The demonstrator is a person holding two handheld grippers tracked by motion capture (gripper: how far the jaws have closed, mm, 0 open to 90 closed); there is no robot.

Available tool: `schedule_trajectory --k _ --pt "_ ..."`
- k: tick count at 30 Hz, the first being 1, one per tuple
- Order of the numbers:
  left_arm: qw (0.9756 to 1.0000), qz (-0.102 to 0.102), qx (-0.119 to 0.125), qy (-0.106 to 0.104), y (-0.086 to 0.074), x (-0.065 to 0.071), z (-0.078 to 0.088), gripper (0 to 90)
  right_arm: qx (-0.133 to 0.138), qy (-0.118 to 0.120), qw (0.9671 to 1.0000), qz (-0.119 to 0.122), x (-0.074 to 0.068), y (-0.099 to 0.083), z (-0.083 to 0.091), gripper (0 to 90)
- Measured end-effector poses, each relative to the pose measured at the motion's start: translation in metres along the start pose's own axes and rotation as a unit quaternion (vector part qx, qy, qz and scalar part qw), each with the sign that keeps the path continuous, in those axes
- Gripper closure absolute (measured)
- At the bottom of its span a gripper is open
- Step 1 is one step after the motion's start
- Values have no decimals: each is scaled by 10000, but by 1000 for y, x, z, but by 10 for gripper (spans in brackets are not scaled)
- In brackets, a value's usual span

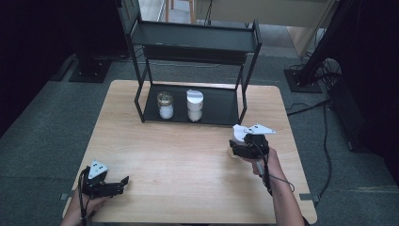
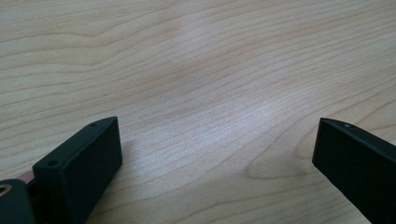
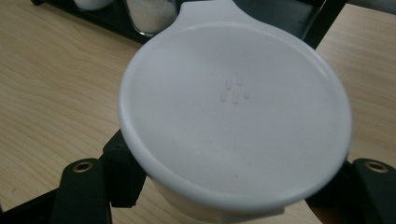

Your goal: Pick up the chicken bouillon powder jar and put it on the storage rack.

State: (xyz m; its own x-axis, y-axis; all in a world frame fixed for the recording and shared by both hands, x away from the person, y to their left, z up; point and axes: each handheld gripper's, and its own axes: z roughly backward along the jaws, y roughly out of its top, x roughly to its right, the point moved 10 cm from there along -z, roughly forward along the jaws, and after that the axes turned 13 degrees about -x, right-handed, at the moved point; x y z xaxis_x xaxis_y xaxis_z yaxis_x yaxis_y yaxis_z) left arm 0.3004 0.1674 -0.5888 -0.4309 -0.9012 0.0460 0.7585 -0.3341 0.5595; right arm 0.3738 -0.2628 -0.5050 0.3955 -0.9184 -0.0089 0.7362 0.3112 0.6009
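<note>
A white-lidded container (image 3: 233, 116) sits between the jaws of my right gripper (image 1: 237, 141), which is shut on its body below the lid; from the high view its white lid (image 1: 240, 132) peeks out at the table's right side. Two jars stand on the black rack's lower shelf: one with a gold-rimmed lid (image 1: 165, 104) and one with a white lid (image 1: 194, 104), both holding white powder. My left gripper (image 1: 123, 182) rests at the table's front left, open, its jaws wide apart over bare wood (image 2: 210, 93).
The black two-level rack (image 1: 197, 40) stands at the table's far middle, its posts framing the lower shelf (image 1: 219, 110). The wooden table (image 1: 179, 160) lies between the grippers. Cables and stand bases lie on the floor at the right.
</note>
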Motion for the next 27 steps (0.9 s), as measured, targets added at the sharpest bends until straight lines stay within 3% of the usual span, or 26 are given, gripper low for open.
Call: schedule_trajectory --k 27 --pt "10000 -31 -12 -17 0 1 0 17 119 -60 9999 -84 -13 79 -18 303"
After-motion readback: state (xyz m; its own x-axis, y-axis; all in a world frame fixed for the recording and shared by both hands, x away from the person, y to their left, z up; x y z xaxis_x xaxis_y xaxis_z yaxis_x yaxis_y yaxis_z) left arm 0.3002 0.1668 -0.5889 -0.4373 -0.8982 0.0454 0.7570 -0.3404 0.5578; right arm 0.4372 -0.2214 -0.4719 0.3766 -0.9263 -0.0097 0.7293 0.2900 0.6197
